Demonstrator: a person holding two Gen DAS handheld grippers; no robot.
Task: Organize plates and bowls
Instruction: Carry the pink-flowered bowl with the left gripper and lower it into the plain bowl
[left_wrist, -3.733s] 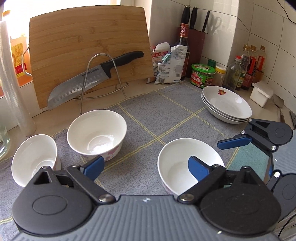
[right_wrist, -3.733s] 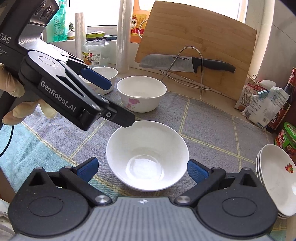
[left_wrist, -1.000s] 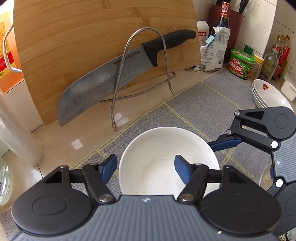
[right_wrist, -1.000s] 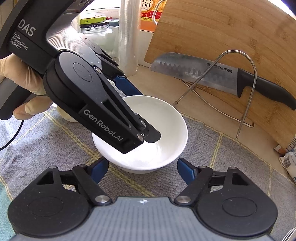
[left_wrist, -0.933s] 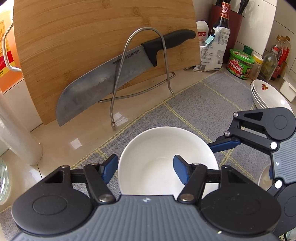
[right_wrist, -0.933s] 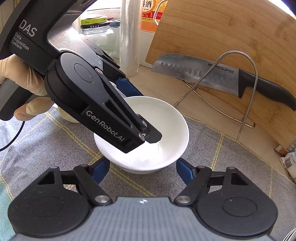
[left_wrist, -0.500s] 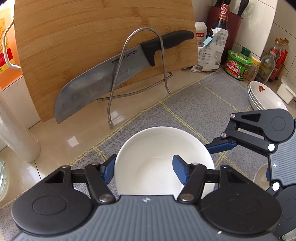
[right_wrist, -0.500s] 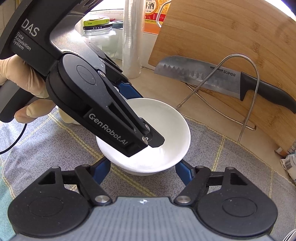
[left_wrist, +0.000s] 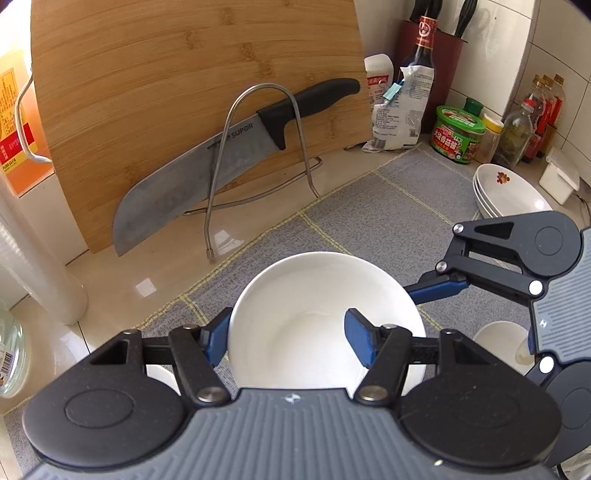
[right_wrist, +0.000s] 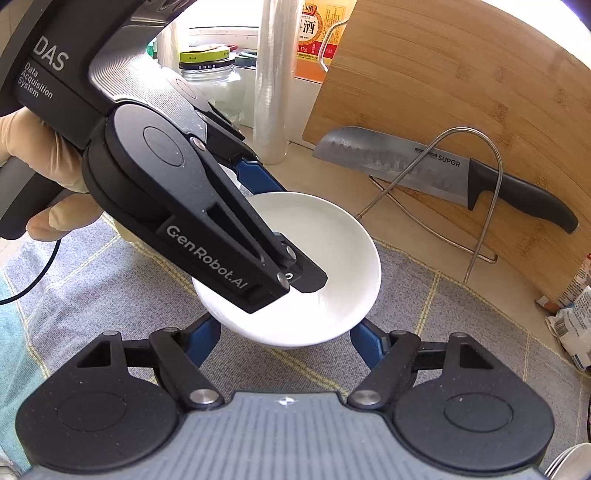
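A white bowl (left_wrist: 314, 295) (right_wrist: 332, 251) hangs a little above the grey checked mat (left_wrist: 388, 206), held from two sides. My left gripper (left_wrist: 288, 339) (right_wrist: 279, 225) is shut on its wall: one blue pad (left_wrist: 218, 336) lies against the outside, the other (left_wrist: 360, 345) sits inside. My right gripper (right_wrist: 286, 336) is shut across the bowl's lower body, a pad on either side; only one of its fingers (left_wrist: 439, 288) shows in the left wrist view. A second bowl (left_wrist: 498, 343) lies below at the right. A stack of plates (left_wrist: 509, 192) sits at the mat's far right.
A bamboo cutting board (left_wrist: 184, 74) leans behind, with a cleaver (left_wrist: 221, 162) resting in a wire stand (left_wrist: 258, 147). A cling-film roll (left_wrist: 33, 258) stands at the left. Jars, bottles and bags (left_wrist: 458, 133) crowd the back right corner. A gloved hand (right_wrist: 44, 177) holds the left gripper.
Both grippers came from the near bowl to this back one. In the last second both sets of pads closed onto it, and the bowl rose slightly with them.
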